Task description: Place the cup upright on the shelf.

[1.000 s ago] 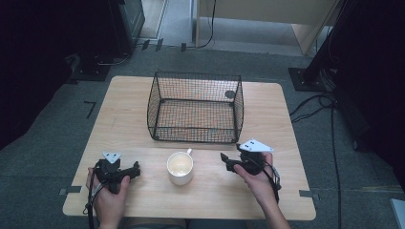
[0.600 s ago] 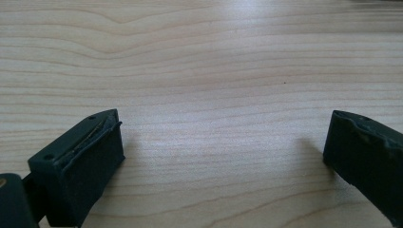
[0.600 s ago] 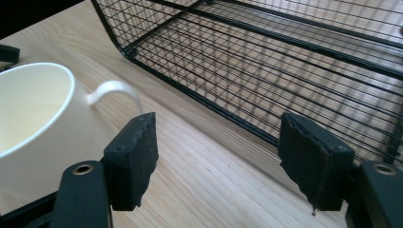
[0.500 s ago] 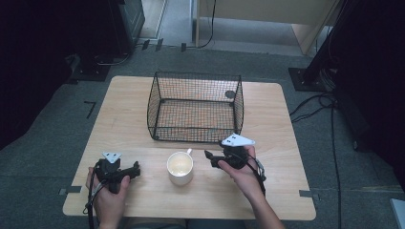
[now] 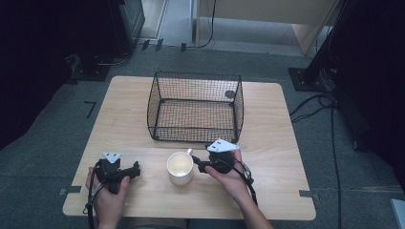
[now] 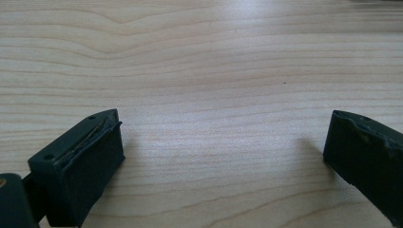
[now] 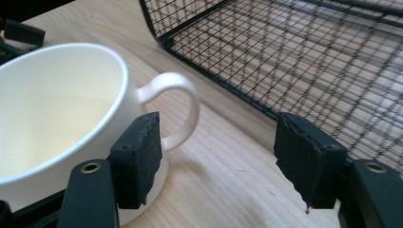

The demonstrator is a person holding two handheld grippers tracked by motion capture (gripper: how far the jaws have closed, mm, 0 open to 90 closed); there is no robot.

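Note:
A white mug (image 5: pixel 180 167) stands on the wooden table (image 5: pixel 267 191) near the front edge, its handle (image 7: pixel 183 102) pointing to the far right. My right gripper (image 5: pixel 197 164) is level with the mug's right side and aims left at it. Its jaws have just been closing a little but remain open (image 7: pixel 218 142). The handle curves into the gap beside the left jaw, and neither pad presses on it. My left gripper (image 5: pixel 136 170) rests left of the mug, open (image 6: pixel 223 142), with bare wood between its jaws.
A black wire basket (image 5: pixel 196 107) stands in the middle of the table, just beyond the mug and the right gripper. A small dark round thing (image 5: pixel 229 94) sits at its far right corner. Dark stands and cables lie on the floor around the table.
The right hand has carried its gripper leftward, from the table's right part up to the mug's handle. The left gripper and the mug have stayed put.

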